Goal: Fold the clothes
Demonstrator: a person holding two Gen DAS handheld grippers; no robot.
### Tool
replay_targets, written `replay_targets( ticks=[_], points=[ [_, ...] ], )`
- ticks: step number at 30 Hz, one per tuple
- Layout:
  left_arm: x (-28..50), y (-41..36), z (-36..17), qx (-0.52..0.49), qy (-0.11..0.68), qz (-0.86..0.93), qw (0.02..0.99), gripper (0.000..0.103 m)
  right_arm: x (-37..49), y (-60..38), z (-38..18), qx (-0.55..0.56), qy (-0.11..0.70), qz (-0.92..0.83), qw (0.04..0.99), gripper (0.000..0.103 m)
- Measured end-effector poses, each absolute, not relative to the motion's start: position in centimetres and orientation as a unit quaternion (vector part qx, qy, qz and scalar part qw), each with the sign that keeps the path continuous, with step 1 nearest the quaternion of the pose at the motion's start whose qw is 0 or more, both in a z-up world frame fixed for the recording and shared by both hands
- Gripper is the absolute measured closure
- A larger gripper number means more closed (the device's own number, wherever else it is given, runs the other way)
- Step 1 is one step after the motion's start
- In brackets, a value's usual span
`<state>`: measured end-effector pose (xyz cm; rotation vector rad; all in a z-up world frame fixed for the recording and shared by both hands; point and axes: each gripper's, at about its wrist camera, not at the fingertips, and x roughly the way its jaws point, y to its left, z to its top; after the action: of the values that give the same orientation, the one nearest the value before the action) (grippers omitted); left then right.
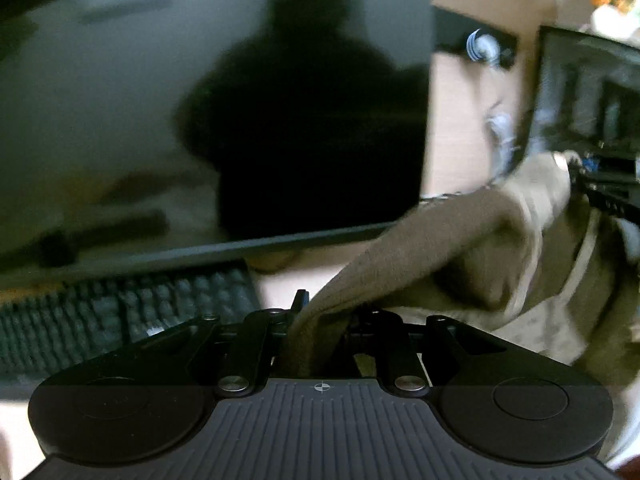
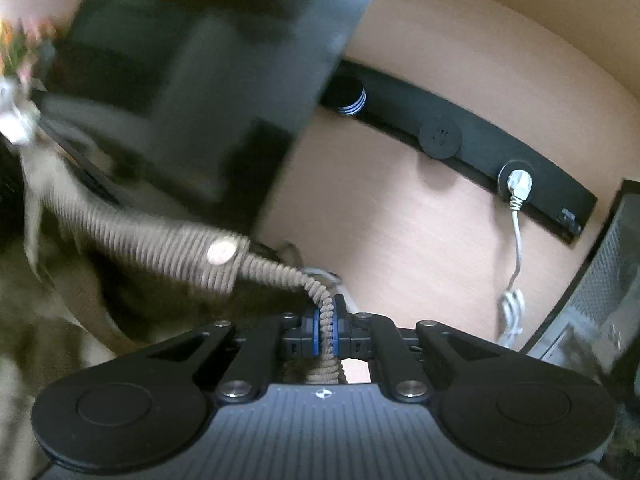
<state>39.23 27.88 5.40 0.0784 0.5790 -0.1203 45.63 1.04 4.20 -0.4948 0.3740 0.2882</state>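
Left gripper clenched on brown garment, cloth lifted right of monitor. Right gripper pinching ribbed hem near button, below monitor edge. Knit looks soft, floppy, light; best held at hem corners.

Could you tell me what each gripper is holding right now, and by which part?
Both hold the brown garment: the right gripper pinches its ribbed edge near the button; the left gripper clamps a plain fold.

Both wrist views look close along their jaws, sharing the brown garment (blurred).
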Motion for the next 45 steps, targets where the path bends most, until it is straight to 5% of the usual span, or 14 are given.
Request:
replay_targets(
  ticks=[3, 4, 6, 10, 12, 15, 22, 26, 39, 45],
  points=[
    [41.9, 29.7, 5.1, 0.001, 0.312, 0.007, 0.950, 0.085, 49.9, 0.8, 2.6, -0.217, 0.225, 0.125, 0.942, 0.079],
    [41.5, 30.6, 5.4, -0.019, 0.309, 0.019, 0.951, 0.081, 50.1, 0.6, 2.3, -0.210, 0.230, 0.131, 0.941, 0.073],
    [40.4, 32.1, 5.9, -0.049, 0.306, 0.035, 0.950, 0.069, 49.8, 0.3, 1.6, -0.208, 0.227, 0.141, 0.941, 0.047],
    [37.6, 32.1, 4.7, -0.061, 0.333, 0.026, 0.941, 0.052, 48.9, -1.1, 0.1, -0.178, 0.245, 0.137, 0.943, 0.033],
    [36.3, 31.1, 3.3, -0.085, 0.355, -0.015, 0.931, 0.041, 47.6, -2.2, -0.4, -0.131, 0.265, 0.151, 0.943, 0.015],
    [34.3, 29.6, 1.1, -0.120, 0.387, -0.077, 0.911, 0.027, 44.9, -3.0, -1.9, -0.072, 0.296, 0.196, 0.932, 0.014],
    [35.5, 25.5, -4.1, -0.140, 0.439, -0.124, 0.879, 0.017, 40.8, -0.5, -8.8, 0.015, 0.402, 0.243, 0.883, 0.012],
    [33.9, 25.5, -3.9, -0.139, 0.435, -0.119, 0.882, 0.018, 38.5, 1.2, -9.2, 0.010, 0.395, 0.238, 0.887, 0.000],
    [27.9, 26.0, -3.7, -0.188, 0.469, -0.167, 0.847, 0.013, 33.6, 1.2, -7.3, 0.036, 0.415, 0.208, 0.885, 0.003],
    [28.7, 25.4, -3.1, -0.196, 0.458, -0.193, 0.846, 0.013, 29.9, -3.9, -2.2, -0.056, 0.322, 0.137, 0.935, 0.003]
  ],
)
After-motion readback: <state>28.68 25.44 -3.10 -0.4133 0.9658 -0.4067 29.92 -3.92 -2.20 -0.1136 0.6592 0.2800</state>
